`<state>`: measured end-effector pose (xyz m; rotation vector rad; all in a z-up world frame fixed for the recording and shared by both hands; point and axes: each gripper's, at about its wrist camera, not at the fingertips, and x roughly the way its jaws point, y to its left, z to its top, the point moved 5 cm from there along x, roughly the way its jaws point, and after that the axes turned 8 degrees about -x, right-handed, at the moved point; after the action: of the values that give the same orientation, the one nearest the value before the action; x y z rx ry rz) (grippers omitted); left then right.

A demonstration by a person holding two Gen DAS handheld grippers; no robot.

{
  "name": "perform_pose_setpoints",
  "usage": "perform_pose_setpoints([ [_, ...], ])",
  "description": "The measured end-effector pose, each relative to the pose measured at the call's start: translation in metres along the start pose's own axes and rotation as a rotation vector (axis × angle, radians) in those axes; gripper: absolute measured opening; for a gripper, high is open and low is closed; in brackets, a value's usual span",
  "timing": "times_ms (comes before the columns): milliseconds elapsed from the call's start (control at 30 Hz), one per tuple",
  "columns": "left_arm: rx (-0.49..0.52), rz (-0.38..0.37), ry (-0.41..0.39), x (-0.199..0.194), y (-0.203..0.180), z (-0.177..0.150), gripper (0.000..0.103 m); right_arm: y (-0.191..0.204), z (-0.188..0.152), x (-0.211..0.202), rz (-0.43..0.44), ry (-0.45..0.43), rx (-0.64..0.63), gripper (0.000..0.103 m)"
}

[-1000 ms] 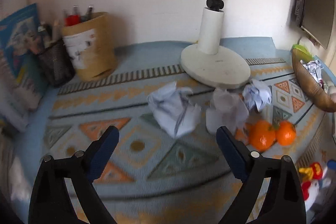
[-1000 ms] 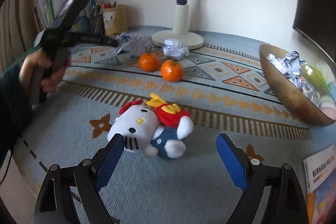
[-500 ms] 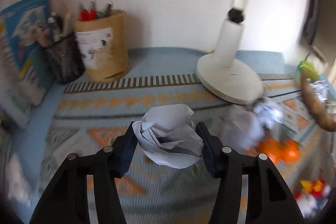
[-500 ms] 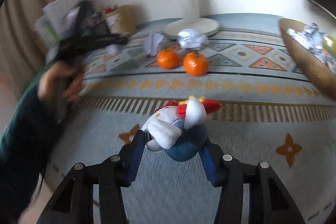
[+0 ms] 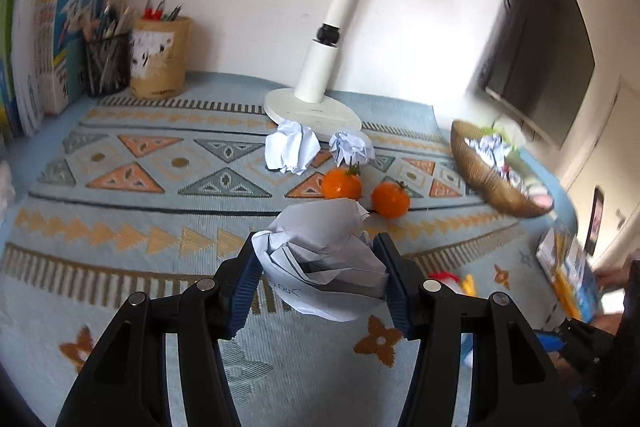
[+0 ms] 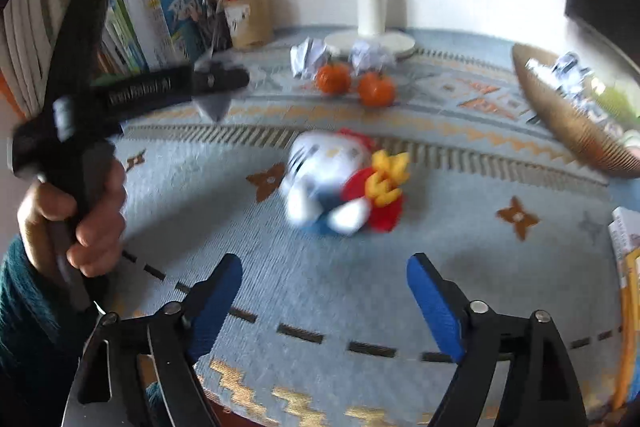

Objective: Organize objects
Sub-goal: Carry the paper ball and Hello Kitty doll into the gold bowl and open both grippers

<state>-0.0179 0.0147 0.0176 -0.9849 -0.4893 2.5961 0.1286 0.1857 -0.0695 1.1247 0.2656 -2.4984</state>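
The left gripper (image 5: 320, 281) was clamped on a crumpled paper ball (image 5: 326, 263); I judge it needed carrying toward the woven bowl (image 5: 486, 183) at two o'clock. The right gripper (image 6: 324, 297) had just been opening, nothing between its jaws, the plush toy (image 6: 340, 187) lying at twelve o'clock.

We see the plush toy (image 6: 340, 187) smeared by blur at centre of the right wrist view; the wicker bowl (image 5: 480, 179) blurs at right of the left view, its contents unreadable, lamp (image 5: 320, 67) top cut off

A white lamp (image 5: 316, 83) stands on the patterned cloth (image 5: 120, 195); a dark monitor (image 5: 540, 47) hangs right.
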Motion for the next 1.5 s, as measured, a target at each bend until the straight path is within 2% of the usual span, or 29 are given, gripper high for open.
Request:
perform_pose_setpoints([
  [100,-0.041,-0.009,0.009,0.003,0.010,-0.004,0.053,-0.009,0.013,0.004,-0.017,-0.021,0.017,0.092],
  [167,-0.030,-0.055,-0.017,-0.002,0.007,-0.002,0.053,-0.012,0.023,0.024,0.041,0.016,0.044,0.092],
  [200,-0.028,-0.043,-0.013,0.000,0.008,-0.003,0.053,-0.012,0.027,0.037,0.074,0.043,0.063,0.091],
  [233,-0.026,-0.030,-0.003,0.002,0.008,-0.005,0.053,-0.012,0.031,0.050,0.107,0.076,0.093,0.084],
  [267,-0.022,-0.019,0.000,0.004,0.007,-0.005,0.053,-0.012,0.033,0.059,0.096,0.089,0.116,0.067],
  [300,-0.013,-0.010,-0.008,0.003,0.005,-0.005,0.053,-0.010,0.039,0.060,0.045,0.067,0.101,0.057],
  [433,0.008,-0.015,0.013,0.006,0.001,-0.008,0.053,-0.001,0.034,0.059,0.038,0.047,0.089,0.050],
  [533,0.054,-0.006,0.048,0.011,-0.006,-0.012,0.053,-0.019,0.022,0.045,0.191,0.017,0.234,0.049],
  [567,0.086,0.005,0.060,0.013,-0.012,-0.014,0.053,-0.028,0.020,0.040,0.188,0.007,0.263,0.049],
  [700,0.131,0.003,0.089,0.017,-0.041,-0.019,0.053,-0.070,0.020,0.000,0.017,-0.092,0.272,0.049],
  [733,0.138,-0.002,0.084,0.016,-0.052,-0.017,0.053,-0.080,0.023,-0.007,0.012,-0.107,0.289,0.049],
  [800,0.157,-0.074,0.062,0.012,-0.085,-0.004,0.053,-0.103,0.036,-0.025,0.063,-0.157,0.355,0.049],
  [867,0.178,-0.154,0.044,0.012,-0.125,0.022,0.053,-0.132,0.060,-0.050,0.048,-0.233,0.428,0.049],
  [900,0.189,-0.182,0.033,0.013,-0.142,0.033,0.053,-0.148,0.072,-0.066,-0.005,-0.285,0.457,0.049],
  [1000,0.252,-0.246,-0.021,0.026,-0.199,0.063,0.053,-0.199,0.097,-0.118,-0.267,-0.427,0.542,0.050],
  [1033,0.270,-0.250,-0.023,0.038,-0.215,0.067,0.053,-0.210,0.101,-0.126,-0.301,-0.453,0.564,0.050],
  [1133,0.264,-0.281,0.020,0.081,-0.251,0.070,0.053,-0.249,0.104,-0.136,-0.260,-0.506,0.642,0.050],
  [1200,0.240,-0.290,0.024,0.105,-0.266,0.073,0.055,-0.272,0.101,-0.136,-0.356,-0.486,0.678,0.051],
  [1233,0.227,-0.299,0.024,0.115,-0.272,0.075,0.064,-0.283,0.099,-0.135,-0.389,-0.479,0.689,0.052],
  [1267,0.217,-0.320,0.041,0.130,-0.280,0.074,0.083,-0.292,0.099,-0.131,-0.387,-0.472,0.696,0.059],
  [1300,0.216,-0.324,0.055,0.138,-0.284,0.071,0.093,-0.302,0.099,-0.123,-0.364,-0.450,0.698,0.081],
  [1333,0.215,-0.322,0.066,0.147,-0.287,0.069,0.103,-0.313,0.099,-0.112,-0.324,-0.416,0.705,0.090],
  [1400,0.211,-0.295,0.095,0.159,-0.287,0.063,0.102,-0.331,0.092,-0.099,-0.307,-0.388,0.750,0.090],
  [1500,0.176,-0.294,0.116,0.151,-0.268,0.058,0.102,-0.334,0.075,-0.094,-0.312,-0.362,0.763,0.090],
])
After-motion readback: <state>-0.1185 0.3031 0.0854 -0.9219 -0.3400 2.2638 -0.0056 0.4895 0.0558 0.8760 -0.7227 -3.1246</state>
